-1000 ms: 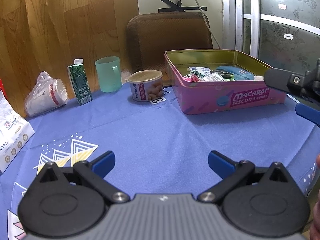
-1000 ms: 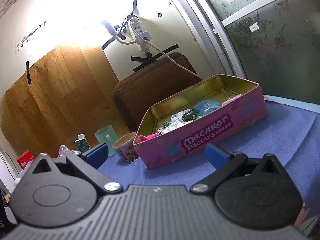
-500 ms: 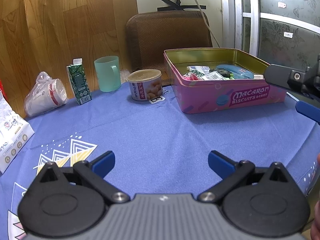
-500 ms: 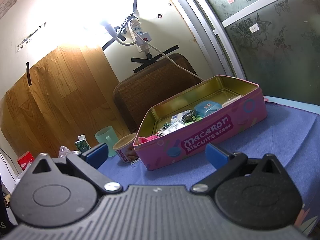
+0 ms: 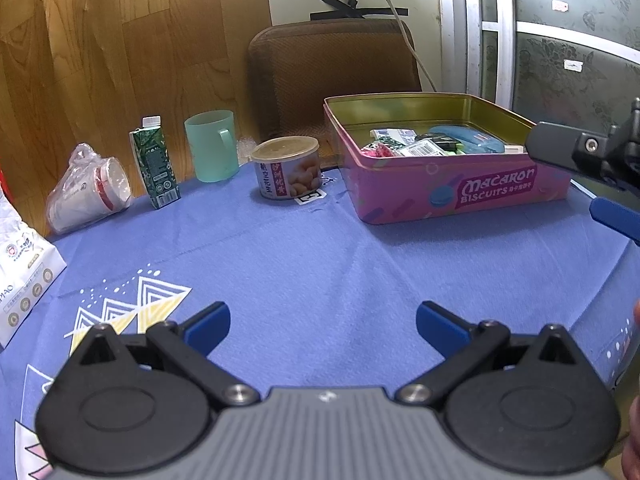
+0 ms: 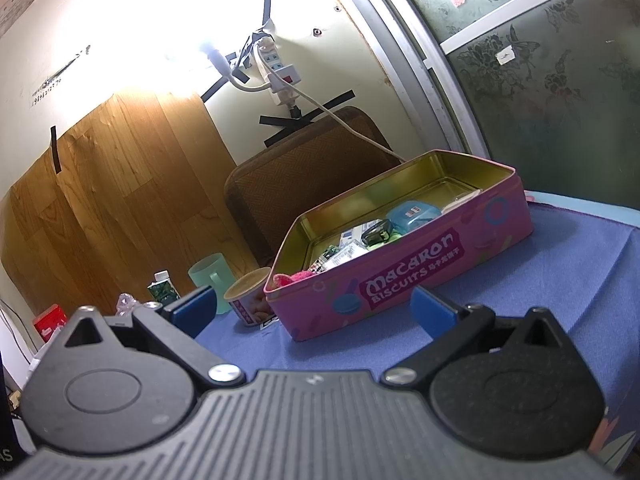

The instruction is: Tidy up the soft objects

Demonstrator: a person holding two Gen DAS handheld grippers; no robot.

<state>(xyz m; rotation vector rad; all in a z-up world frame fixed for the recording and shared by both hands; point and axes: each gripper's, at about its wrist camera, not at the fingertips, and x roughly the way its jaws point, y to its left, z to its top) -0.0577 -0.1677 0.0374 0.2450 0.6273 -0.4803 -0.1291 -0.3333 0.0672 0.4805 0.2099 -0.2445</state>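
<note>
A pink "Macaron Biscuits" tin stands open on the blue tablecloth. Inside lie a pink fuzzy item, small packets and a blue pouch. My left gripper hovers open over bare cloth, well short of the tin, with nothing between its fingers. My right gripper is open too, tilted, just in front of the tin's long side. Part of the right gripper shows at the right edge of the left wrist view.
Left of the tin stand a round snack can, a green mug, a green drink carton and bagged paper cups. A white packet lies at the far left. A brown chair back is behind the table.
Both views are almost unchanged; the right gripper has drifted slightly, so the tin sits a little higher in its view. Both grippers stay open and empty.
</note>
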